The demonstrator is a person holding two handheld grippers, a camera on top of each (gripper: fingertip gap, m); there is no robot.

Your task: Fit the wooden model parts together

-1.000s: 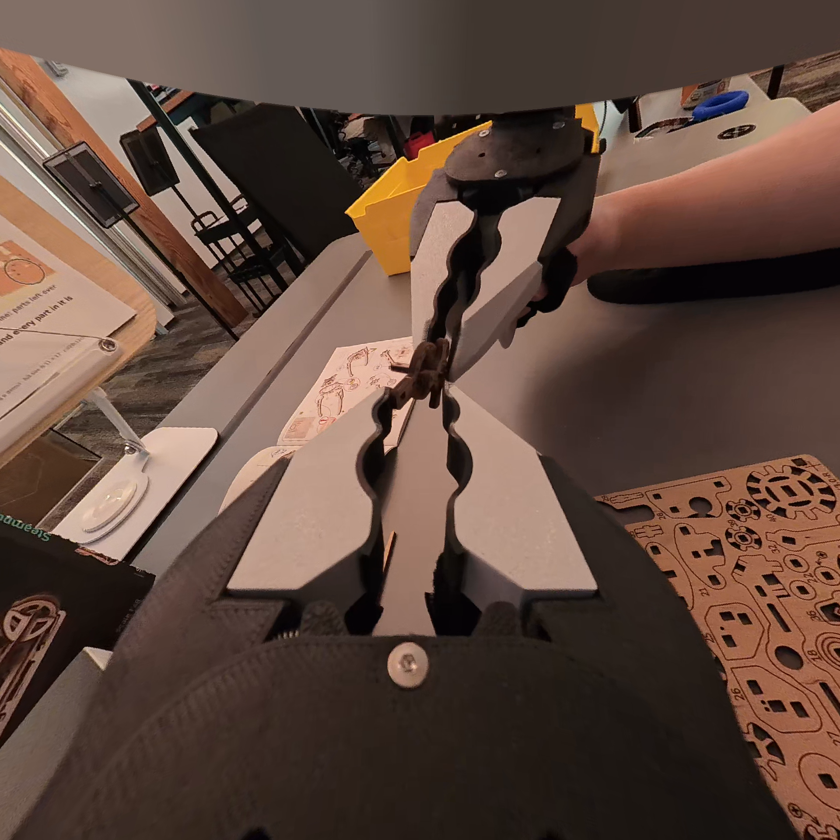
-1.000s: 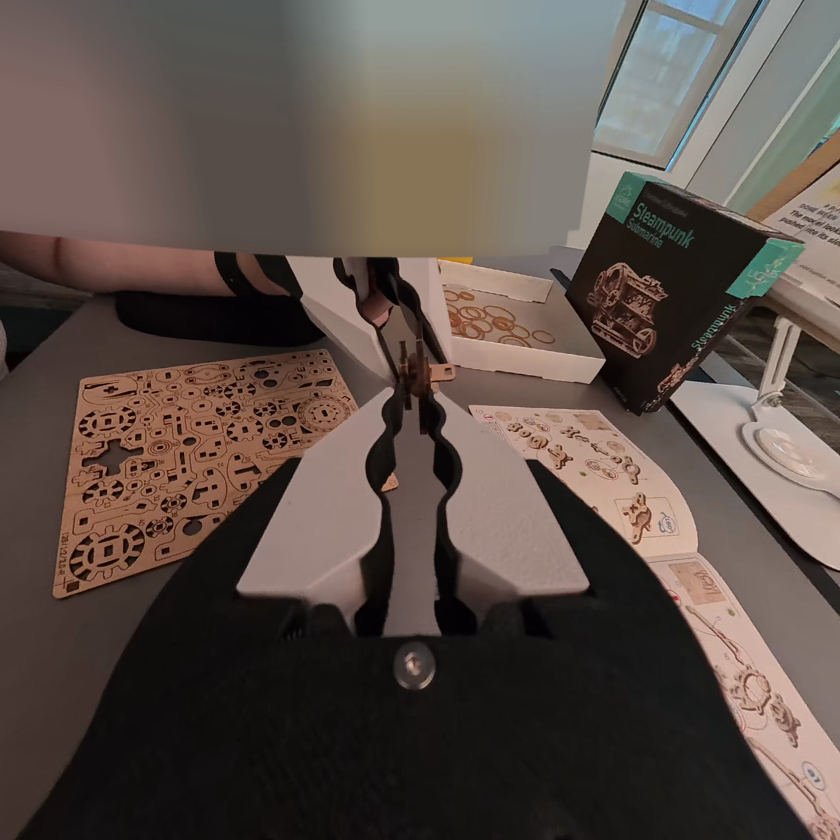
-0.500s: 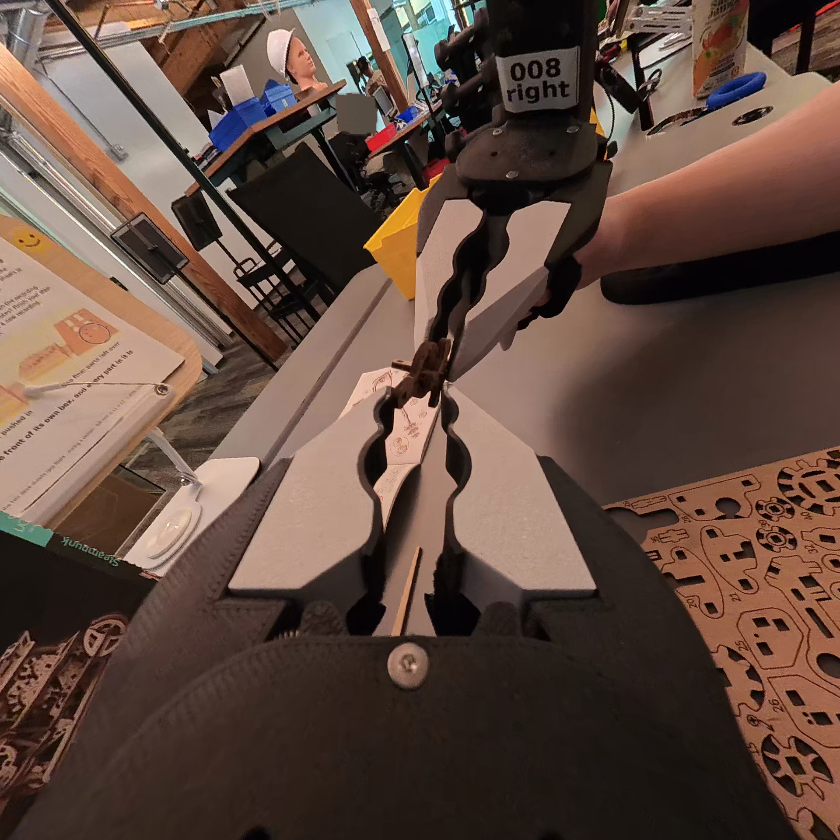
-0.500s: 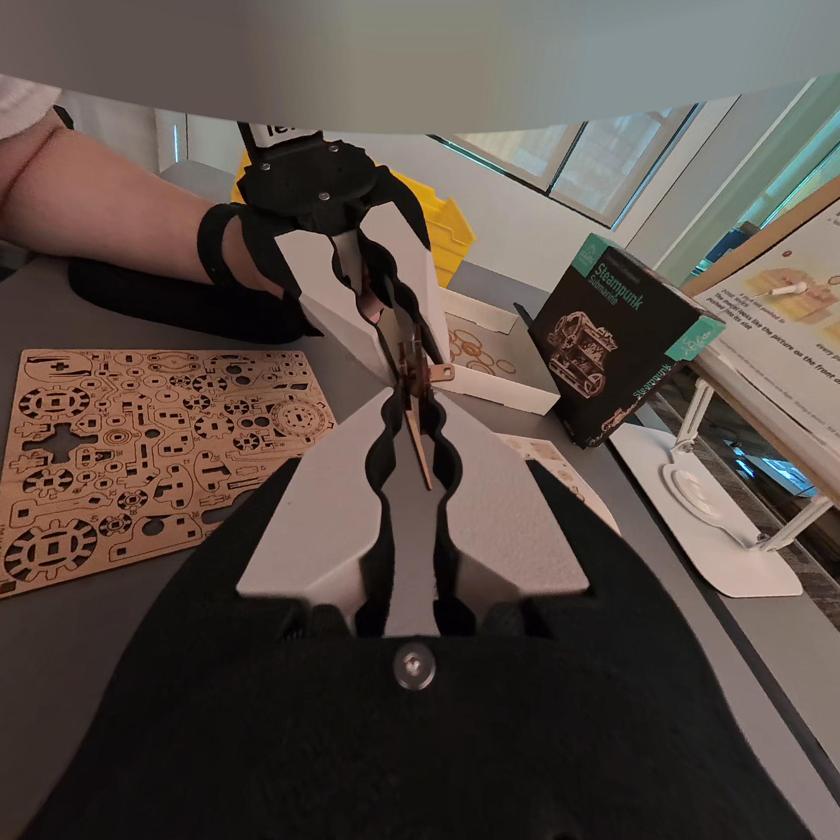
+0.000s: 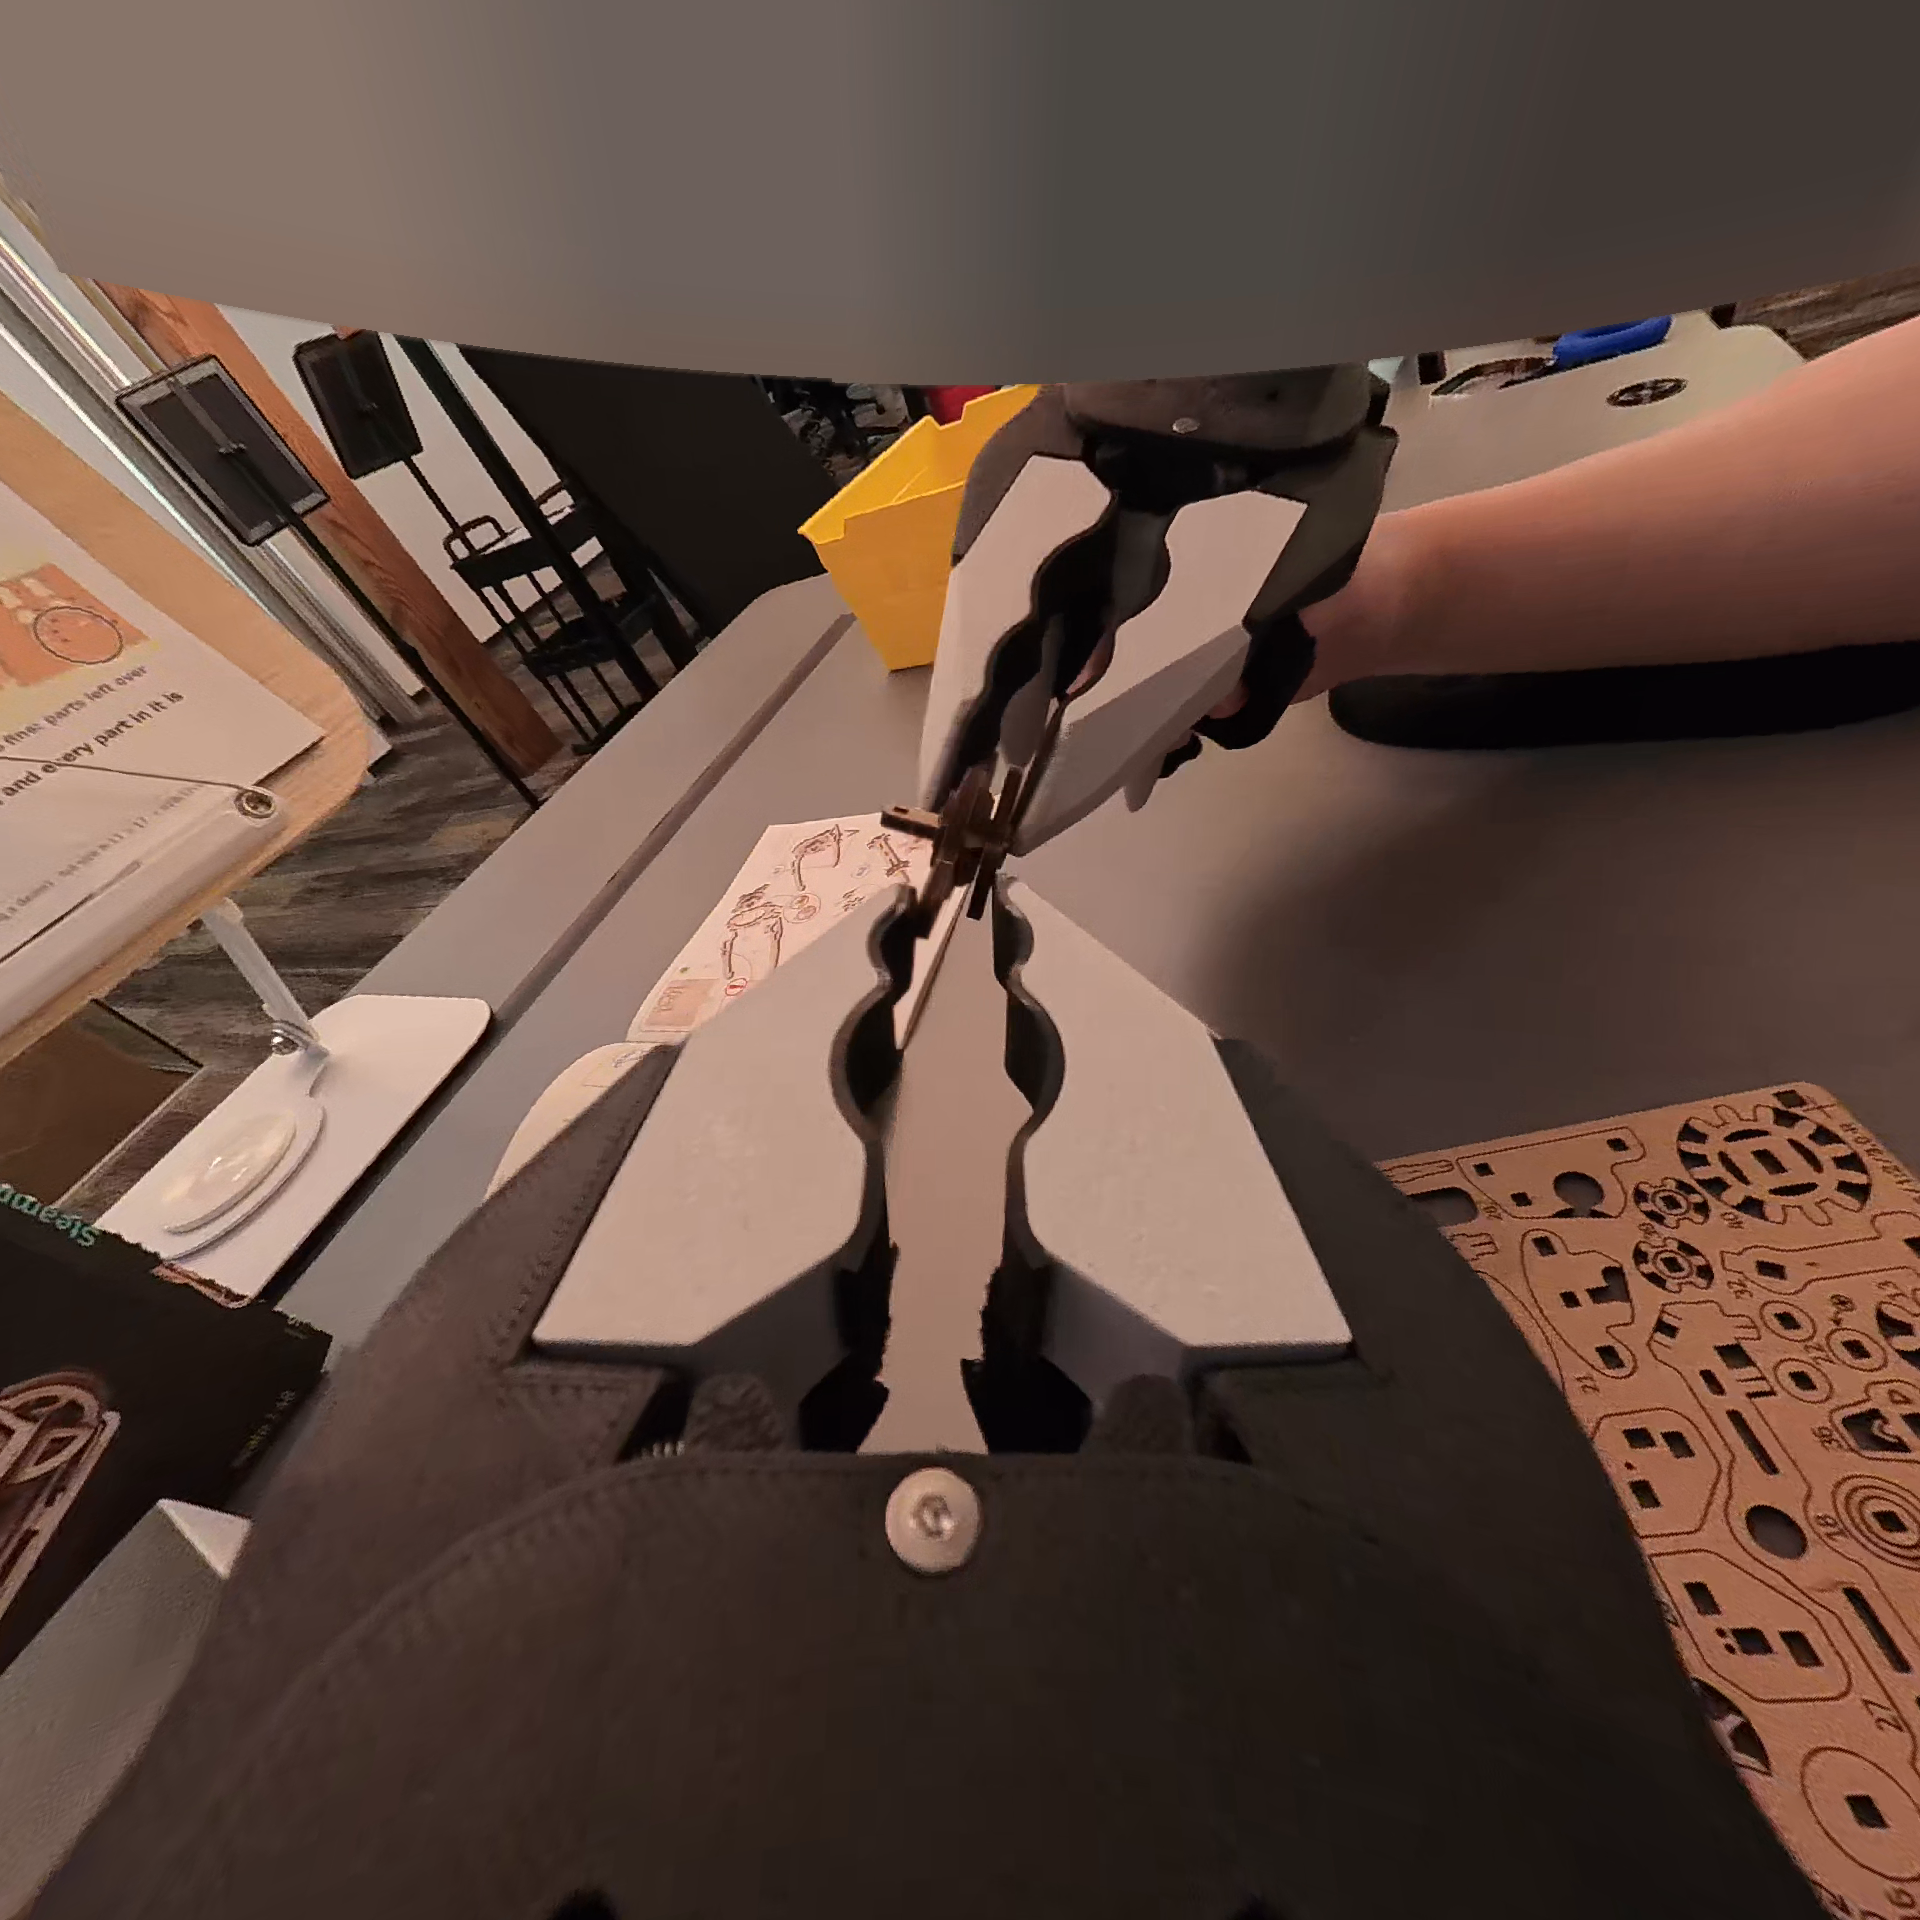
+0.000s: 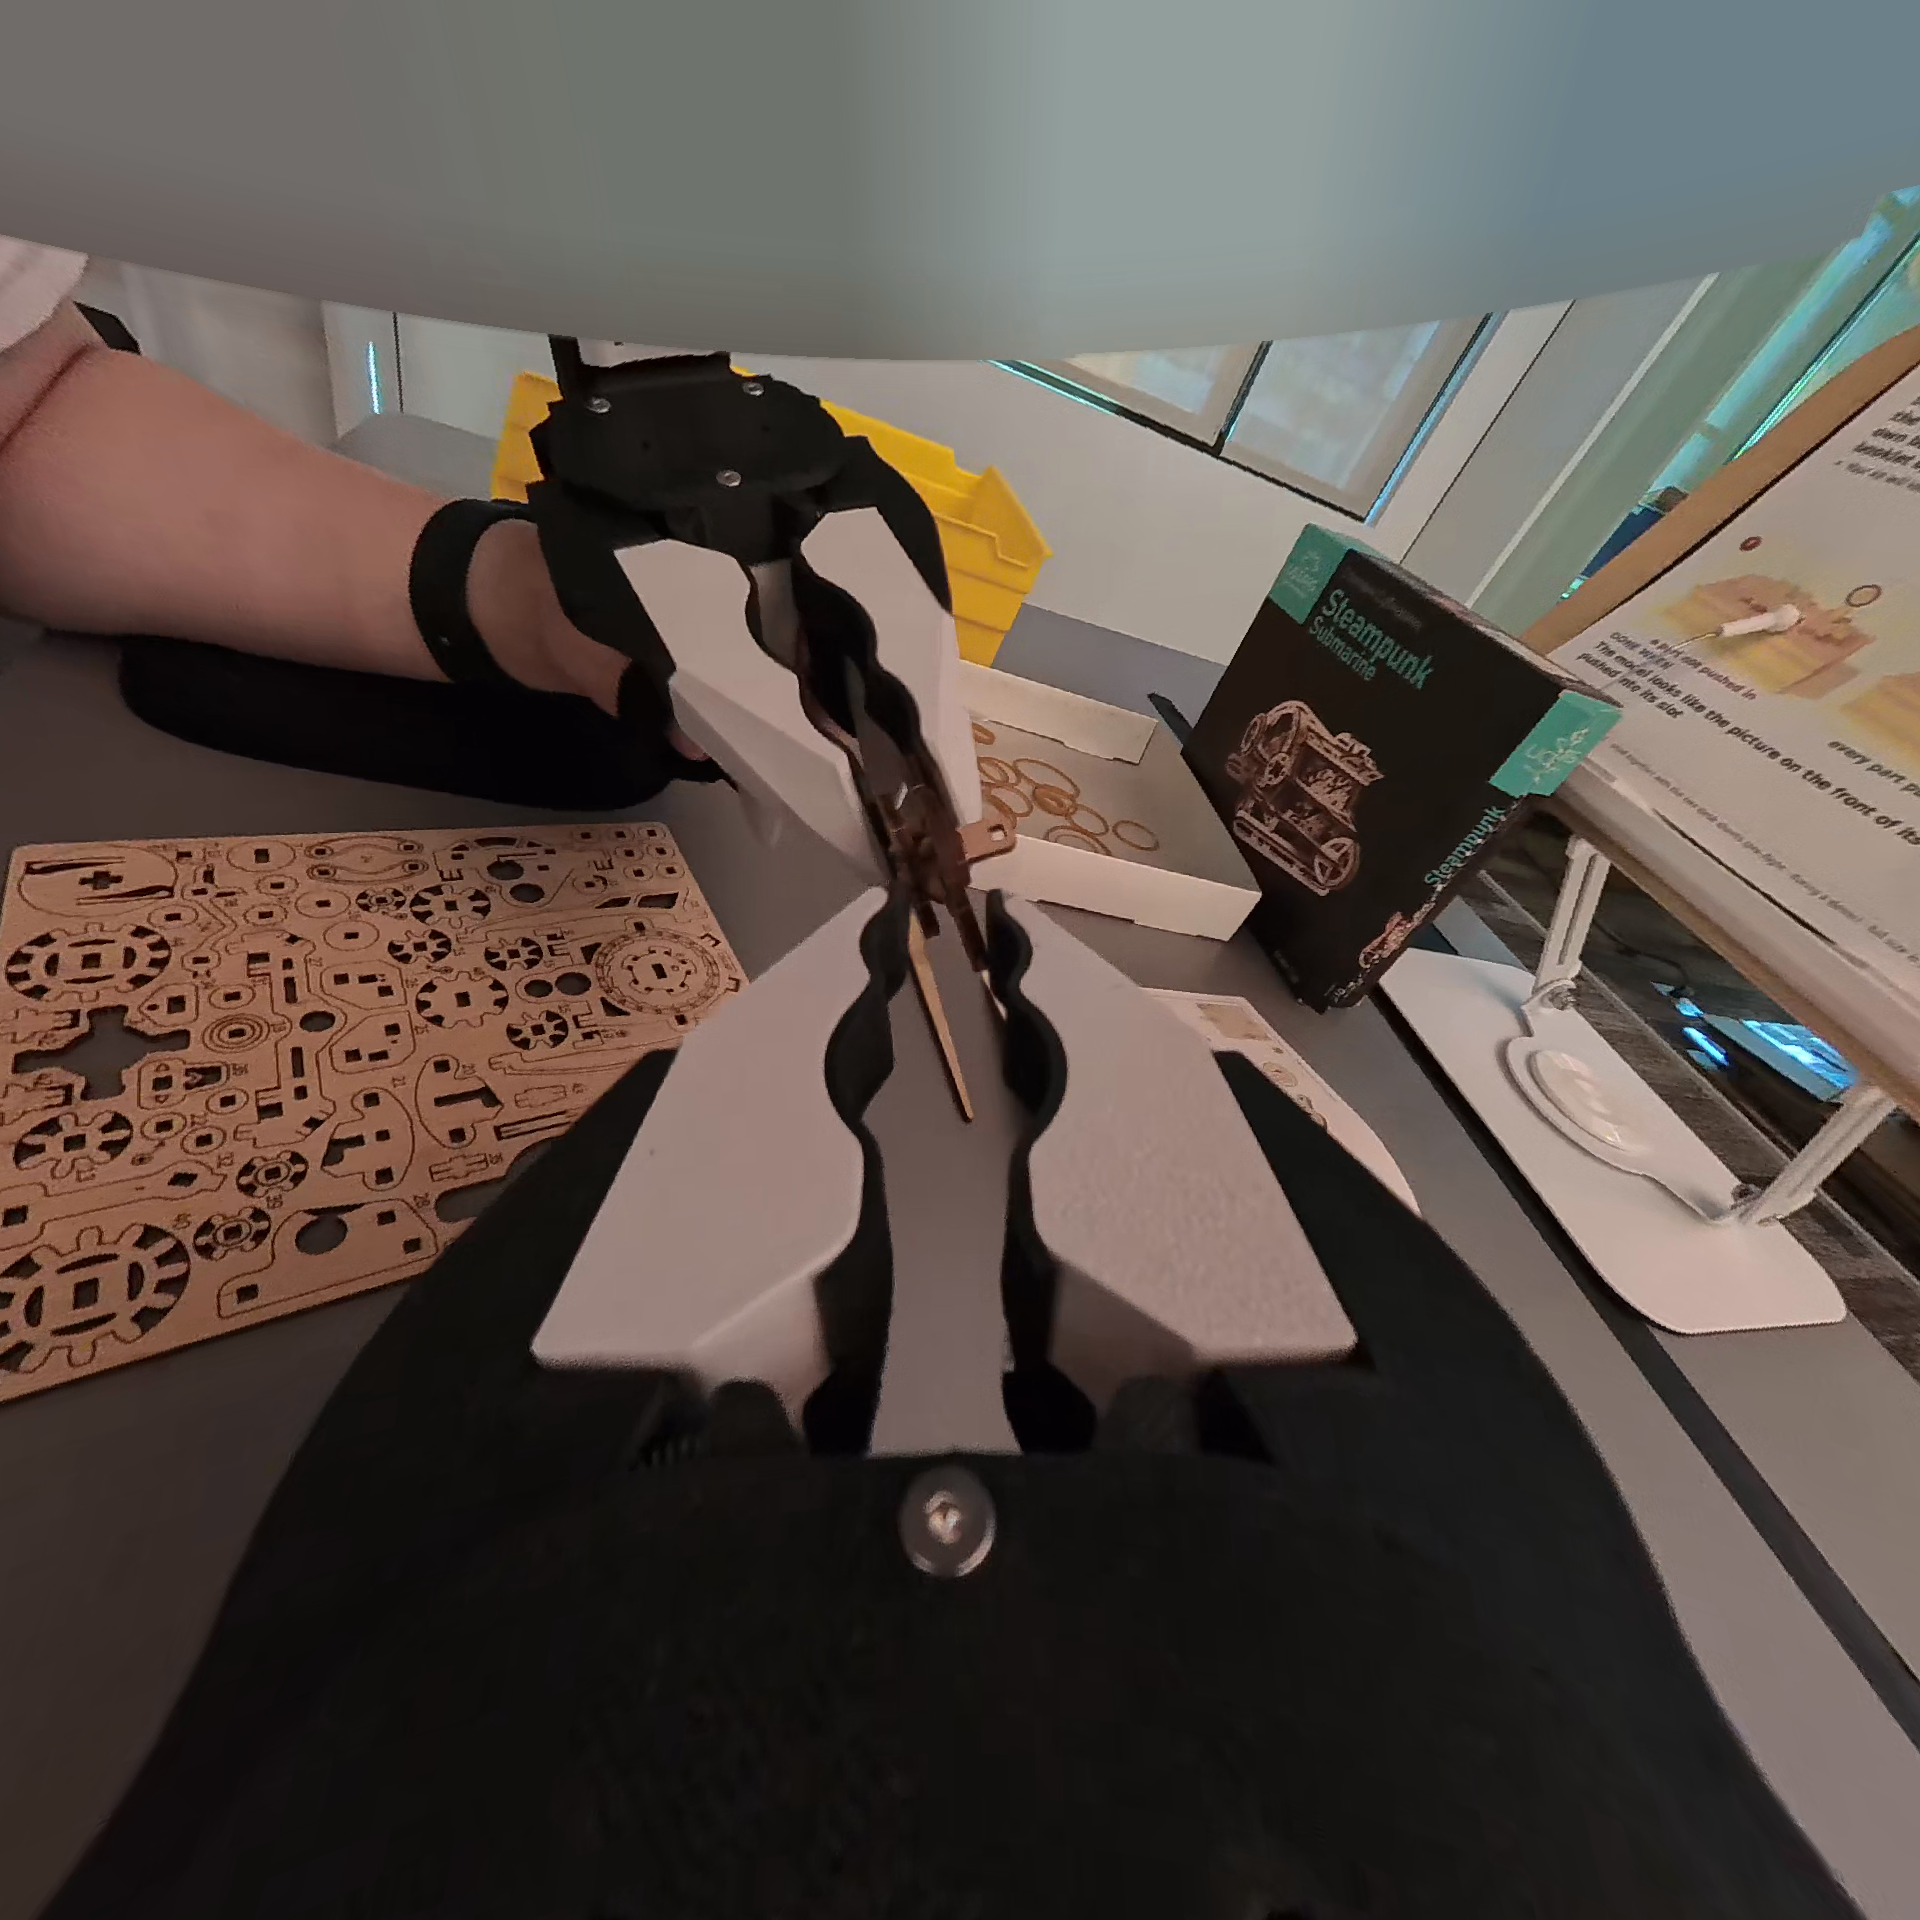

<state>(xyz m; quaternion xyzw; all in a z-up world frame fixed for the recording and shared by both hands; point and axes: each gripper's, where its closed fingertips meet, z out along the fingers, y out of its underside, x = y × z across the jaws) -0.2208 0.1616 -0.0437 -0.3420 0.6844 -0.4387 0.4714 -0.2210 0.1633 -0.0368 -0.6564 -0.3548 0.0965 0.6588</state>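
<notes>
A small cluster of dark wooden model parts [image 5: 958, 831] is held in the air between the two grippers, which meet tip to tip above the grey table. My left gripper [image 5: 956, 896] is shut on its near side. My right gripper [image 5: 982, 805] comes in from the far side and is shut on the parts. In the right wrist view my right gripper [image 6: 935, 902] pinches the parts [image 6: 930, 842], and a thin wooden stick [image 6: 943, 1023] runs back between its fingers. The left gripper [image 6: 914, 831] faces it there.
A laser-cut wooden parts sheet [image 5: 1725, 1403] [image 6: 312, 1039] lies flat on the table [image 5: 1403, 935]. Also present are an instruction booklet [image 5: 790, 925], a black kit box [image 6: 1382, 769], a white tray of rings [image 6: 1101, 883], a yellow bin [image 5: 904, 530], a sign stand [image 6: 1621, 1195] and the person's forearms [image 5: 1621, 540] [image 6: 208, 520]. Both grippers' tips are close together, under 4 cm apart.
Both grippers stay tip to tip on the parts. The views tilted up and then back down. The thin stick now shows between the right gripper's fingers.
</notes>
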